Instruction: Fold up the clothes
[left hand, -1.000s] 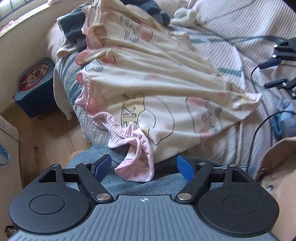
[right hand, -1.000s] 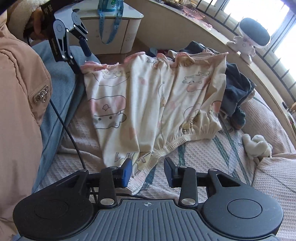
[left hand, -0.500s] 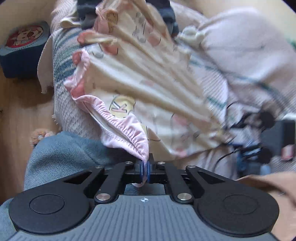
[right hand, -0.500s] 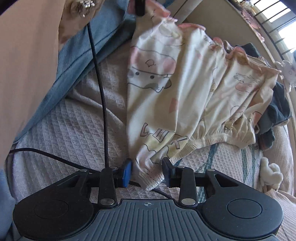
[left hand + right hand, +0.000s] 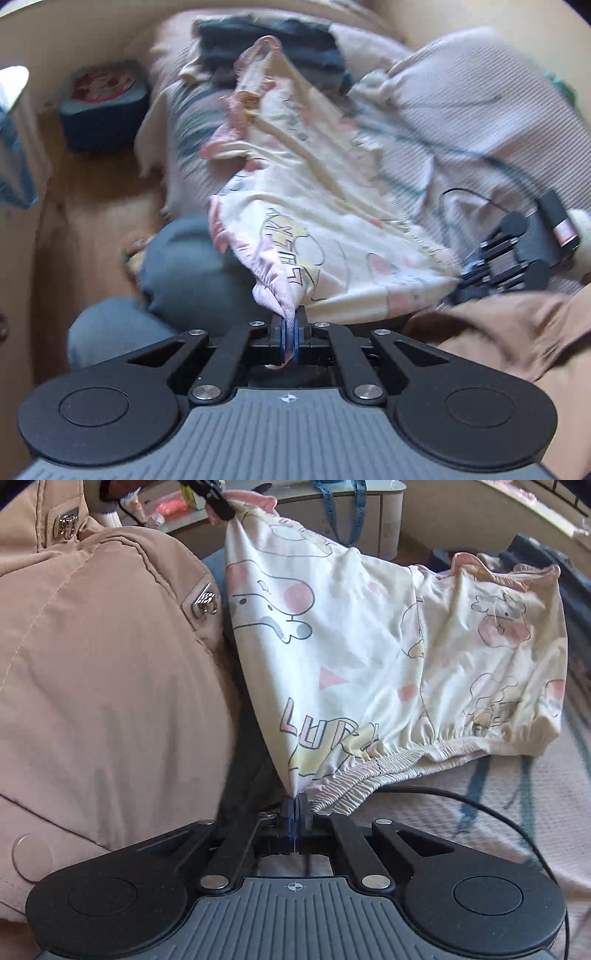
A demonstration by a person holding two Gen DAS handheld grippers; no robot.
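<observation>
the left gripper (image 5: 290, 334) is clamped on the pink frilled hem of the cartoon-print pyjama shorts (image 5: 369, 646), the right gripper (image 5: 294, 818) has just closed onto their elastic waistband corner. the cloth stretches between them, trailing ahead onto the bedspread (image 5: 461, 812).

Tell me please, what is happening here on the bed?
A person in a tan jacket is folding clothes with two hand-held grippers. The left gripper is shut on the pink frilled cuff of cartoon-print pyjama pants, and the right gripper has just closed on the elastic waistband. The near leg is stretched taut between them, while the far leg lies on the bed. Dark clothes wait behind. No fold is made yet.
</observation>
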